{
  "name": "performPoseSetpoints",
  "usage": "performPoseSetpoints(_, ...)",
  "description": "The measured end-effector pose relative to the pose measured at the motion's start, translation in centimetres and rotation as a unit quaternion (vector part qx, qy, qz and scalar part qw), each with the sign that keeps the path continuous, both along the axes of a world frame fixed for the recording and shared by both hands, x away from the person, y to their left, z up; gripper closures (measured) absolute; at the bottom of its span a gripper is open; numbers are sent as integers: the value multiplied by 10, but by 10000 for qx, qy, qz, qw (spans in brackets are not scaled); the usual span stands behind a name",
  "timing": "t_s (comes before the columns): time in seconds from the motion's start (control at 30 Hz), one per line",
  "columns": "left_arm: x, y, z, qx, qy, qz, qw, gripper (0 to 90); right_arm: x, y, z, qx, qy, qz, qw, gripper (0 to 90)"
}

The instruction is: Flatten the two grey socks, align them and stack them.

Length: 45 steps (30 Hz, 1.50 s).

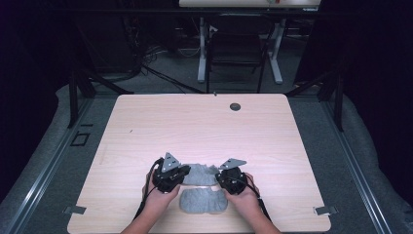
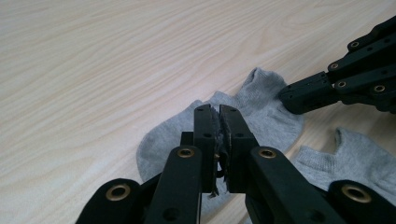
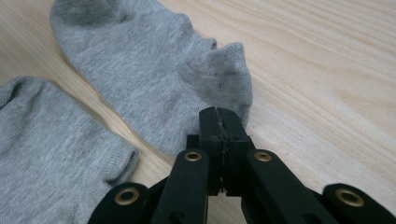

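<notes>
Over grey sock (image 3: 154, 70), both grippers closed, empty

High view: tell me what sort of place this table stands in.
Probably a lab or recording workspace, not a home. A bare light-wood table stands on grey carpet between dark curtains, with a black chair, a white-legged desk and loose cables behind. Two grey ankle socks lie on it.

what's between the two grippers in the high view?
The far grey sock spans the gap between the left gripper and right gripper. The near sock lies just below them on the table.
</notes>
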<state>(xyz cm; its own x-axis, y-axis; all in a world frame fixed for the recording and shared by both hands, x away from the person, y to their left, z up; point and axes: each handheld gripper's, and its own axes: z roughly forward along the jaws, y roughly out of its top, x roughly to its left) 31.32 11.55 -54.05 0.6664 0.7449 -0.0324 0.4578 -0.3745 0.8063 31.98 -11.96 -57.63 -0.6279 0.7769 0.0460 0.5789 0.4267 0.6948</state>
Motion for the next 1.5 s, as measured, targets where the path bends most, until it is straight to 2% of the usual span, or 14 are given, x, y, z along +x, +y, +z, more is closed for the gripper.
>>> performPoseSetpoints(0.13,7,1,-11,160,143,63,9997,858,0,0,0,28,21,-4,10000,897)
performPoseSetpoints(0.3,12,6,-27,253,366,180,9988,857,1,-1,0,-21,19,13,10000,898)
performPoseSetpoints(0.43,12,9,-35,330,434,211,9983,853,2,-4,1,-53,42,-11,10000,900)
performPoseSetpoints(0.57,11,11,-38,316,485,212,9981,851,3,-8,1,-47,70,-51,10000,900)
performPoseSetpoints(0.8,8,10,-40,286,517,195,9981,851,4,-11,2,-149,57,6,9999,900)
performPoseSetpoints(1.0,8,8,-38,252,470,114,9985,820,3,-12,2,-96,53,-47,9999,898)
performPoseSetpoints(1.2,6,9,-33,126,398,115,9991,776,3,-14,5,35,96,-18,9999,838)
performPoseSetpoints(1.5,12,14,-21,65,323,142,9994,695,5,-17,19,95,-148,42,9998,771)
